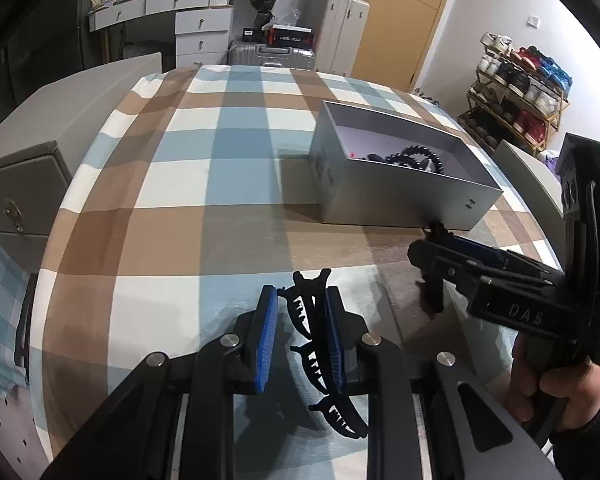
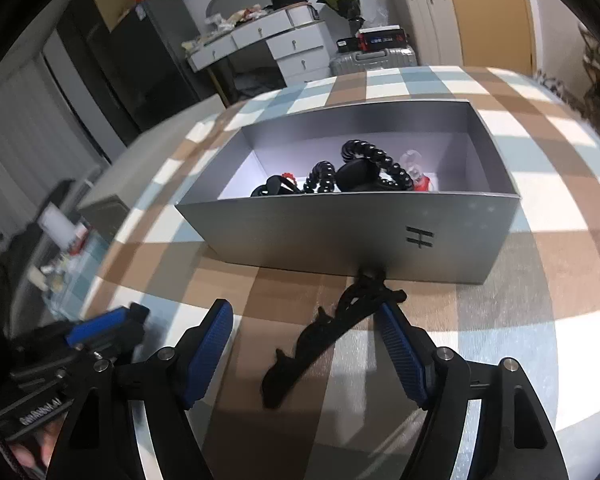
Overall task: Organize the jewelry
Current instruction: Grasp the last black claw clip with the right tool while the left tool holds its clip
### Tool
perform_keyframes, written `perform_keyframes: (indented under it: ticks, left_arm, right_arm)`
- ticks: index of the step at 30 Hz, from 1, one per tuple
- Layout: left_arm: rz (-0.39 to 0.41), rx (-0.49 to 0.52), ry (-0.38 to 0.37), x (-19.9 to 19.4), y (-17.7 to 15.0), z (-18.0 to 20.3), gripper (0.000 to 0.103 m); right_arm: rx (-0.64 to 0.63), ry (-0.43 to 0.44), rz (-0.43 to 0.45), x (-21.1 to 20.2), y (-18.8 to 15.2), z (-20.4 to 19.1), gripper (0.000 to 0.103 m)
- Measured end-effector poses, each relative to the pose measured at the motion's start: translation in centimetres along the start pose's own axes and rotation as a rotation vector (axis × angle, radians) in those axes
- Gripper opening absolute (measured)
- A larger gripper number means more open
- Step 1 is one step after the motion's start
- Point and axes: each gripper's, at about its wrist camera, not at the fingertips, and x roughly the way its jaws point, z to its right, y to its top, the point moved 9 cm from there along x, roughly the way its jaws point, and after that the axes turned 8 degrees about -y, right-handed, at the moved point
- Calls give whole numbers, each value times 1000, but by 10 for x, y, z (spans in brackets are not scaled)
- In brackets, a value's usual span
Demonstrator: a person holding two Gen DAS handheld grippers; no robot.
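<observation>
Two black toothed plastic hair clips, one per hand-held gripper.

The first black toothed plastic hair clip (image 1: 322, 344) is clamped between the nearly closed pads of the left hand-held gripper (image 1: 300, 340). The second hair clip (image 2: 320, 344) lies on the checked-cloth bench (image 2: 500, 320), touching the grey cardboard box (image 2: 340, 236) of dark beaded jewelry (image 2: 364, 172), between the right hand-held gripper (image 2: 306, 354) pads, part-open and not pressing it.

Left gripper (image 1: 300, 312): in my left hand, tilted down, its blue pads nearly together and clamped on a black toothed hair clip (image 1: 320, 344).
Right gripper (image 2: 304, 344): in my right hand (image 1: 556, 388), tilted down, jaws apart, with a black clip (image 2: 324, 332) lying between the pads, not pressed from both sides.
Right sleeve (image 1: 592, 436): dark cuff at my wrist.
</observation>
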Motion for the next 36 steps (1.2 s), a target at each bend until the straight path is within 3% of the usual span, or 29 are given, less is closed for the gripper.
perform_keyframes:
  ticks: [4, 6, 7, 13, 27, 36]
  left_arm:
    - [0, 5, 15, -4, -1, -5, 18]
    - [-2, 5, 20, -5, -3, -7, 18]
    - [-1, 4, 18, -6, -3, -8, 18]
    - [3, 7, 11, -9, -4, -7, 18]
    - [20, 31, 37, -16, 4, 4, 18]
    - [47, 76, 43, -14, 32, 23, 18]
  right_arm:
    - [-71, -74, 13, 2, -2, -3, 51]
    - [-69, -66, 13, 2, -2, -3, 41]
    - [-64, -57, 11, 2, -3, -2, 31]
    - [-102, -58, 19, -2, -6, -8, 18]
    - [-65, 14, 107, -39, -5, -1, 18]
    - [-41, 46, 298, -89, 15, 13, 18]
